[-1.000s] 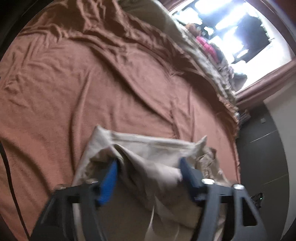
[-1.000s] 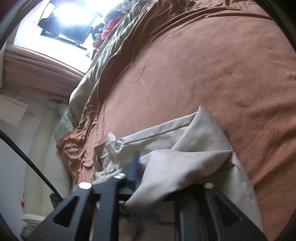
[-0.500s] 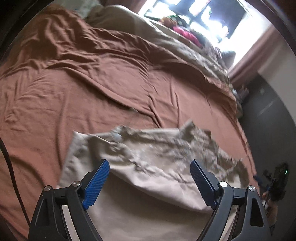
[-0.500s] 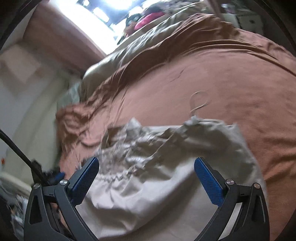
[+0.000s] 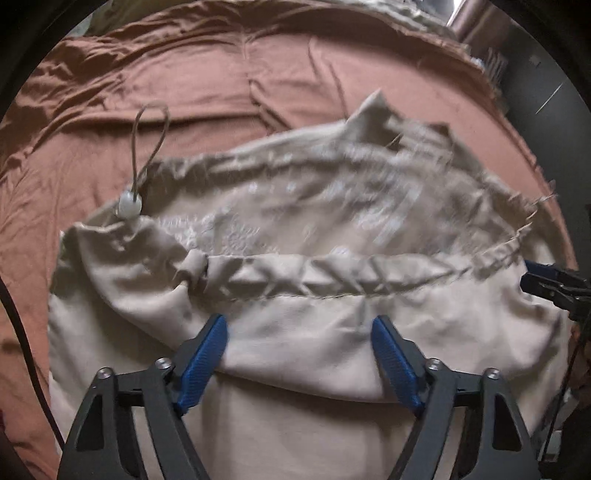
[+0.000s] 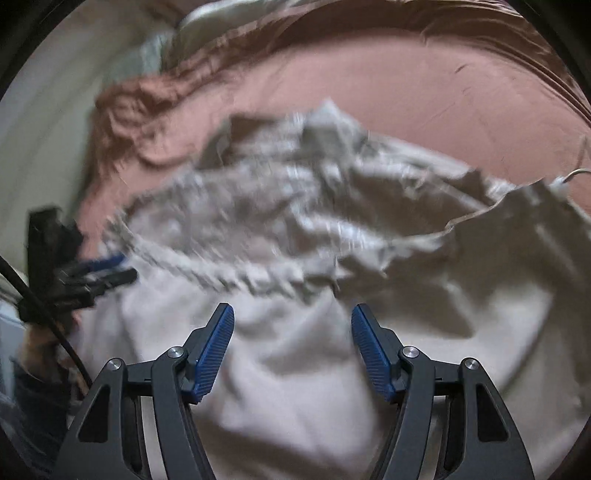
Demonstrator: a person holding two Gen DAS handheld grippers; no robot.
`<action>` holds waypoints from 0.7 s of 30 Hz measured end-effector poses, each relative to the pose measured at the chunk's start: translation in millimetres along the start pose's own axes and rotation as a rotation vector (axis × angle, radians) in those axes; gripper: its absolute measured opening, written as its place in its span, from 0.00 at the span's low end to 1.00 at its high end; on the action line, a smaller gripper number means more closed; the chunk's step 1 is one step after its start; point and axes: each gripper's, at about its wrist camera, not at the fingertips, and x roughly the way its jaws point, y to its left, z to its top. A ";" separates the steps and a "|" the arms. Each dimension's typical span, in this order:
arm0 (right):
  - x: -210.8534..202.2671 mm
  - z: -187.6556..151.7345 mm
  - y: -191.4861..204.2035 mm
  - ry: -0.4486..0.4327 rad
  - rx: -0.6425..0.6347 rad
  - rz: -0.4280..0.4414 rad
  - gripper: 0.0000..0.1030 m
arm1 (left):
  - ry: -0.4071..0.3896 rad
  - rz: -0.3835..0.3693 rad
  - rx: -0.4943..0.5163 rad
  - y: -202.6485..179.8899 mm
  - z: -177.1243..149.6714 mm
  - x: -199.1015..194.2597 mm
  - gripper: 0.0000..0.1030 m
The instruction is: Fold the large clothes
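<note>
A beige garment (image 5: pixel 295 229) with a gathered drawstring waistband lies on the rust-brown bedspread (image 5: pixel 184 74); it also fills the right wrist view (image 6: pixel 295 240). Its cord loop with a white toggle (image 5: pixel 129 205) lies off its left end. My left gripper (image 5: pixel 299 332) is open, its blue pads just above the cloth below the waistband, holding nothing. My right gripper (image 6: pixel 291 325) is open and empty over the garment's near part. Each gripper shows at the edge of the other's view: the right one (image 5: pixel 550 284), the left one (image 6: pixel 99 273).
The brown bedspread (image 6: pixel 443 85) is wrinkled toward the far side. A pale olive blanket (image 5: pixel 388 7) runs along the bed's far edge. A black cable (image 5: pixel 22 350) hangs at the left. A pale wall (image 6: pixel 44 110) stands left of the bed.
Both grippers let go of the garment and opened. It now lies spread on the bed, waistband across. Both grippers have come down closer to it.
</note>
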 end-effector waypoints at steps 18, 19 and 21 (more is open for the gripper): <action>-53.7 -0.4 3.2 -0.290 -0.002 -0.055 0.00 | -0.279 -0.005 -0.033 -6.8 22.2 -68.6 0.03; -56.7 2.5 3.5 -0.305 0.002 -0.060 0.00 | -0.288 0.005 -0.018 -9.2 25.9 -70.1 0.03; -58.0 7.6 1.6 -0.319 0.013 -0.062 0.00 | -0.288 0.014 -0.010 -14.0 33.8 -68.0 0.02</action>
